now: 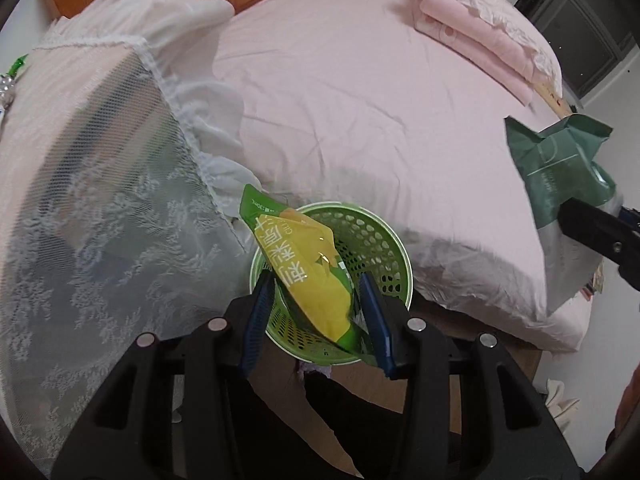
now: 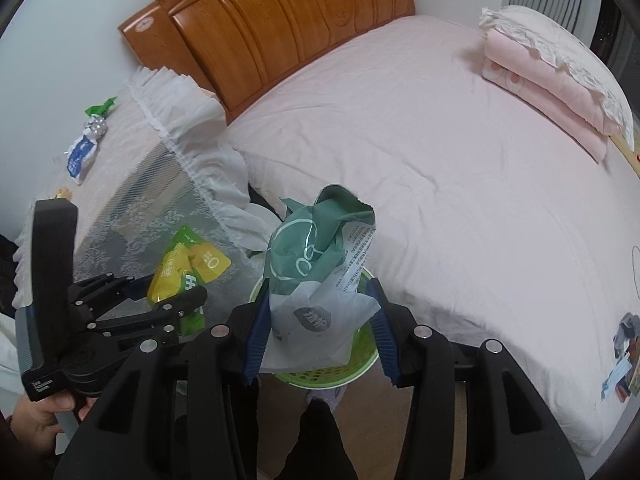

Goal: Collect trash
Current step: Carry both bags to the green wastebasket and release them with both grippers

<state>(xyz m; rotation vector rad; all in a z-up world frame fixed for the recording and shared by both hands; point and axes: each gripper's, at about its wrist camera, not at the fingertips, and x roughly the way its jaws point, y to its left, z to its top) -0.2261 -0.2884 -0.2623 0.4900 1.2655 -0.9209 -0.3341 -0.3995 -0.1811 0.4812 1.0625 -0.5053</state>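
The left gripper pinches a yellow wrapper and the right gripper pinches a green bag, both above the green basket at 6 o'clock, ready to drop in.

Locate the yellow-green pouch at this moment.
In the left wrist view the yellow-green pouch sits between the left gripper fingers, directly above the green basket standing beside the bed.

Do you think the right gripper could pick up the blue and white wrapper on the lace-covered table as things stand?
Probably not yet. The right gripper is already shut on the green and white bag above the green basket, and the blue and white wrapper lies well off to its left.
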